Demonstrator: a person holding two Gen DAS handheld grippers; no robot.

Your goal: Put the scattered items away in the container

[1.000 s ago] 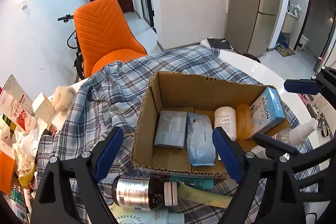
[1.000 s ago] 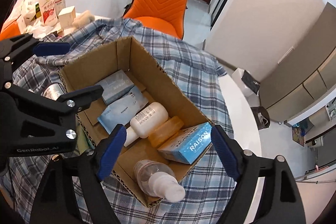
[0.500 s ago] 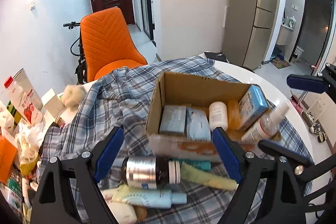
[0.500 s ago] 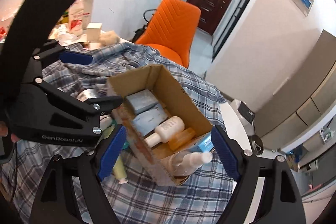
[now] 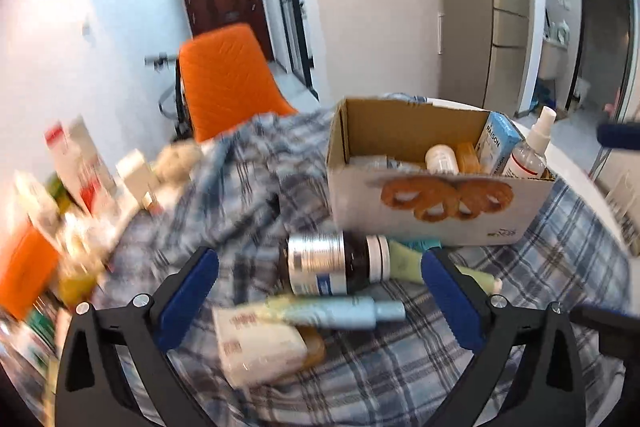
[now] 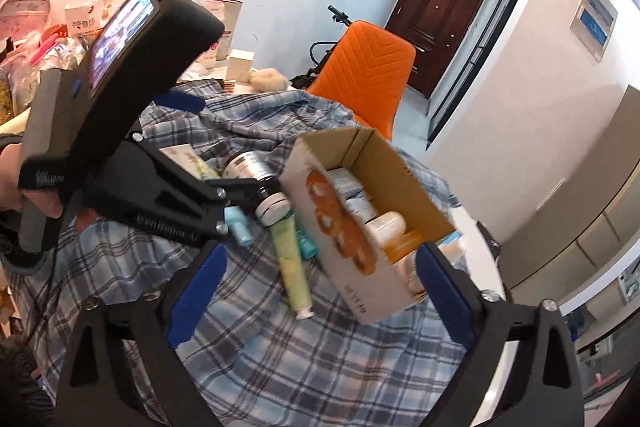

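Note:
A cardboard box [image 5: 436,211] with a doughnut print stands on the plaid cloth and holds a blue carton [image 5: 496,143], a spray bottle [image 5: 530,151], a white bottle and packets. In front of it lie a dark bottle with a silver label [image 5: 332,267], a pale green tube [image 5: 404,263], a light blue tube [image 5: 344,311] and a white packet [image 5: 260,347]. My left gripper [image 5: 316,303] is open and empty, low over these loose items. My right gripper [image 6: 320,291] is open and empty, above the box [image 6: 352,223] and the green tube [image 6: 292,267].
An orange chair [image 5: 224,75] stands behind the table. Cartons, packets and a fluffy ball [image 5: 176,159] crowd the table's left side. The plaid cloth [image 6: 304,359] covers the round white table [image 6: 496,275]. The left gripper's body [image 6: 120,107] fills the left of the right wrist view.
Both grippers have pulled back and away from the box toward me. The left one has dropped low over the loose items in front of the box. Both stay open and empty.

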